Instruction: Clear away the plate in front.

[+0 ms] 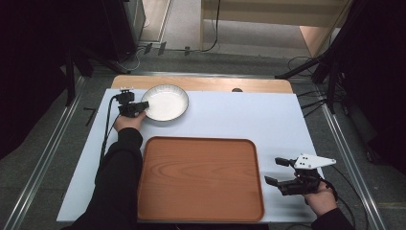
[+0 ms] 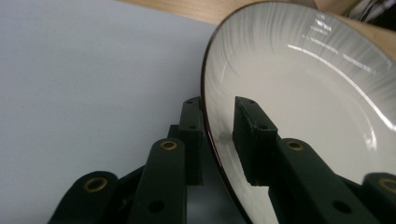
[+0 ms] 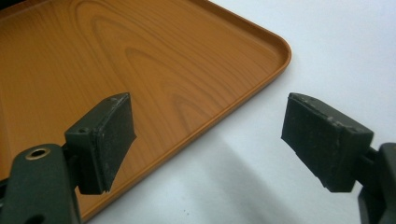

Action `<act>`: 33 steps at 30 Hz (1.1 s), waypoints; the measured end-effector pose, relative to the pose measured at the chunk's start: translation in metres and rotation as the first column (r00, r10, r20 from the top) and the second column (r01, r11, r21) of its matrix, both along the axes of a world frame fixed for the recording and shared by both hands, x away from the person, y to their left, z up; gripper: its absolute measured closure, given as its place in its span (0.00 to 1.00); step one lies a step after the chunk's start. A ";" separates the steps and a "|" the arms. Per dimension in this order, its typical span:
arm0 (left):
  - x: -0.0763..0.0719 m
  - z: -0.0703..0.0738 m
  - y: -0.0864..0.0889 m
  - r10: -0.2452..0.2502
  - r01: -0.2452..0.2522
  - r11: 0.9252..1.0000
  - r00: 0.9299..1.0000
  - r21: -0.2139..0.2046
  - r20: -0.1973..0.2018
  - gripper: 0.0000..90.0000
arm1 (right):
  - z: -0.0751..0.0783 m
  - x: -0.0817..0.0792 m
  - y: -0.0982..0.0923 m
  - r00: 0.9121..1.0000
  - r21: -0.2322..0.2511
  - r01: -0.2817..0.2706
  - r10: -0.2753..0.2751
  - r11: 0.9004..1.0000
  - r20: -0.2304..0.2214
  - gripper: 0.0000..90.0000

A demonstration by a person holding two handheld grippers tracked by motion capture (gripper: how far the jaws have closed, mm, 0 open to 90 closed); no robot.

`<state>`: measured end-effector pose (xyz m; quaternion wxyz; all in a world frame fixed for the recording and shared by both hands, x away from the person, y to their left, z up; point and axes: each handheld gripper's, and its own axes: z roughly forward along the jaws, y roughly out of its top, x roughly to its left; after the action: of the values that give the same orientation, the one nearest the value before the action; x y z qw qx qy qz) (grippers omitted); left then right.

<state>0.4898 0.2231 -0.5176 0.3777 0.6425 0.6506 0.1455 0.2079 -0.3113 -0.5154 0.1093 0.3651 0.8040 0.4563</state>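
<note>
A white bowl-shaped plate with a dark rim sits at the back left of the white sheet. My left gripper is at its left edge. In the left gripper view the plate has its rim between the jaws of my left gripper, one pad outside and one inside. A narrow strip of white still shows beside the inner pad. My right gripper hovers open and empty by the right edge of the wooden tray. In the right gripper view my right gripper frames the tray's corner.
The tray lies bare at the front middle of the white sheet, which covers a wooden table. Dark stands and cables run along the floor on both sides of the table.
</note>
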 end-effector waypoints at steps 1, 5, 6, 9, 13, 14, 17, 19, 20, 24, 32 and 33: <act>0.001 -0.001 0.000 0.009 -0.009 1.000 1.000 -0.016 0.001 0.83 | 0.000 0.000 0.000 1.000 0.002 0.001 -0.001 1.000 0.000 0.20; 0.004 -0.005 0.002 0.038 -0.036 0.996 0.999 -0.076 0.018 0.85 | 0.000 -0.001 0.000 1.000 -0.008 -0.005 0.005 1.000 0.006 0.20; 0.005 -0.005 0.003 0.050 -0.049 0.994 0.999 -0.095 0.014 0.87 | 0.000 -0.001 0.000 1.000 -0.010 -0.007 0.007 1.000 0.004 0.20; 0.005 -0.004 0.006 0.074 -0.074 0.988 0.997 -0.137 -0.004 0.92 | -0.001 -0.001 -0.001 1.000 -0.006 -0.001 0.001 1.000 0.000 0.20; 0.003 -0.005 0.013 0.111 -0.111 0.961 0.994 -0.253 -0.015 0.96 | -0.001 -0.002 -0.002 1.000 -0.004 -0.001 0.001 1.000 0.006 0.20; 0.002 -0.005 0.013 0.114 -0.116 0.960 0.993 -0.257 -0.021 0.96 | -0.001 -0.002 -0.002 1.000 -0.004 -0.001 0.001 1.000 0.006 0.20; 0.002 -0.003 0.015 0.099 -0.105 0.958 0.995 -0.268 -0.033 0.96 | 0.000 -0.002 -0.002 1.000 -0.004 0.002 -0.002 1.000 0.004 0.20; 0.002 -0.002 0.019 0.097 -0.106 0.943 0.994 -0.316 -0.042 0.96 | 0.000 -0.002 -0.002 1.000 -0.003 0.000 0.000 1.000 0.004 0.20; 0.001 0.000 0.020 0.087 -0.097 0.940 0.995 -0.327 -0.046 0.96 | 0.000 -0.002 -0.002 1.000 -0.005 -0.001 0.001 1.000 0.004 0.20; 0.000 0.006 0.020 0.066 -0.076 0.937 0.997 -0.340 -0.043 0.95 | 0.000 -0.002 -0.002 1.000 -0.002 0.001 -0.001 1.000 0.003 0.20; -0.006 0.015 0.028 0.030 -0.049 0.929 0.998 -0.368 -0.057 0.94 | 0.000 -0.001 -0.001 1.000 -0.007 -0.001 0.001 1.000 0.005 0.20; -0.006 0.016 0.029 0.021 -0.042 0.924 0.998 -0.381 -0.059 0.94 | 0.000 -0.001 -0.001 1.000 -0.005 0.001 -0.001 1.000 0.004 0.20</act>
<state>0.4834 0.2521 -0.5012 0.4758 0.5497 0.6866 0.0049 0.2068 -0.3127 -0.5152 0.1120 0.3645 0.8047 0.4550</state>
